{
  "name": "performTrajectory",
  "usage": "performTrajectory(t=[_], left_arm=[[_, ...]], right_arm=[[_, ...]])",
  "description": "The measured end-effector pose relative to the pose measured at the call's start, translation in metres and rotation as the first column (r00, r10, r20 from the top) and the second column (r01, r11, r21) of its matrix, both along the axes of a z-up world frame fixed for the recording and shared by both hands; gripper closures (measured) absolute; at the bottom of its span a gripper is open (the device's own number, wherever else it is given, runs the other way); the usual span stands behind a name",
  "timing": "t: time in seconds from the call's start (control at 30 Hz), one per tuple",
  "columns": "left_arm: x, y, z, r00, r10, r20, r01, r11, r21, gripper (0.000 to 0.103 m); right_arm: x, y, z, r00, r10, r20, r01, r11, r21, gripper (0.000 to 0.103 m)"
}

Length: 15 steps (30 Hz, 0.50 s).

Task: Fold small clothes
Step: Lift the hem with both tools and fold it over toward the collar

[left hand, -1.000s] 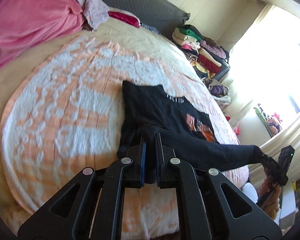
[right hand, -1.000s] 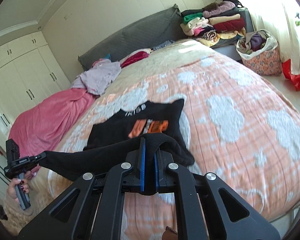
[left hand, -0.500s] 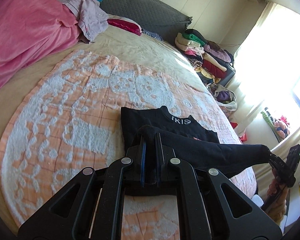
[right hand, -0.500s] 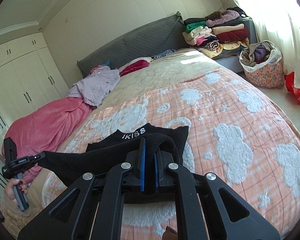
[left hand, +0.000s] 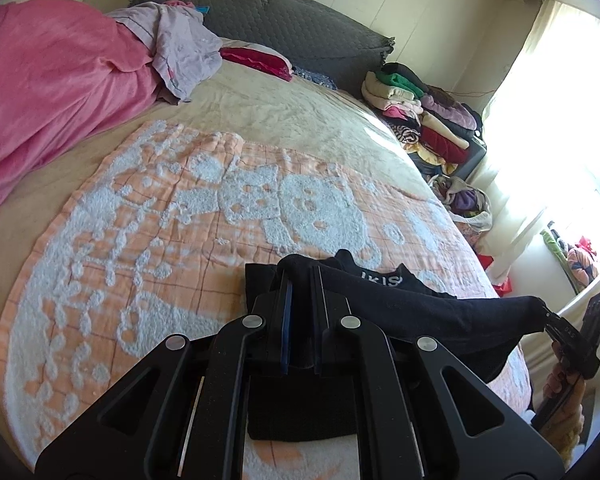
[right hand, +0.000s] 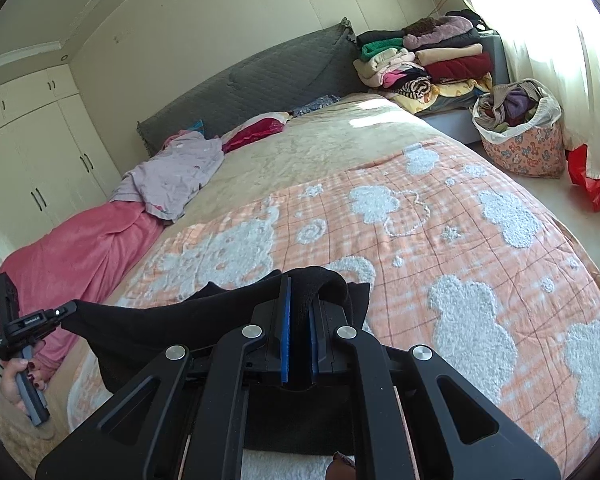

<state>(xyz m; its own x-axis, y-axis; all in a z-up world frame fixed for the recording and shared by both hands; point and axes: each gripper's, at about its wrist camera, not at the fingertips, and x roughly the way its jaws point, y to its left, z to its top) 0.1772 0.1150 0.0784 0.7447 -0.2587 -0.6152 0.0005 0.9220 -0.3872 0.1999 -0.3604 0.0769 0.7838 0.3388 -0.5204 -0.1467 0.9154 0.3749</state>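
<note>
Folding the black shirt (left hand: pixel 412 312) in half on the orange blanket (left hand: pixel 148 240): left gripper (left hand: pixel 300 280) and right gripper (right hand: pixel 300 284) each clamped narrow on 1 corner, hem stretched between. Best carried level toward the far collar, edges matched, laid without slack.

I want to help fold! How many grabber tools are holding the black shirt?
2. The left gripper pinches one corner of the black shirt; the right gripper pinches the other.
</note>
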Motion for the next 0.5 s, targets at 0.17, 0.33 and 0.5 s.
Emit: performTrajectory(t=[0.17,0.33,0.5], left_arm=[[0.017,-0.001,-0.011,1.000,0.012,-0.025,-0.012,0.999,0.032,0.101],[0.028,-0.004,-0.023,0.999,0.013,-0.051,-0.009,0.998,0.067,0.101],[0.038,-0.007,-0.034,0.997,0.005,-0.074,0.002,0.996,0.094,0.101]], right_arm=[[0.020,0.002,-0.011,0.999,-0.013,-0.029,0.013,1.000,-0.011,0.097],[0.032,0.005,-0.023,0.998,-0.026,-0.055,0.024,0.999,-0.026,0.097],[0.039,0.006,-0.034,0.996,-0.036,-0.084,0.032,0.998,-0.045,0.097]])
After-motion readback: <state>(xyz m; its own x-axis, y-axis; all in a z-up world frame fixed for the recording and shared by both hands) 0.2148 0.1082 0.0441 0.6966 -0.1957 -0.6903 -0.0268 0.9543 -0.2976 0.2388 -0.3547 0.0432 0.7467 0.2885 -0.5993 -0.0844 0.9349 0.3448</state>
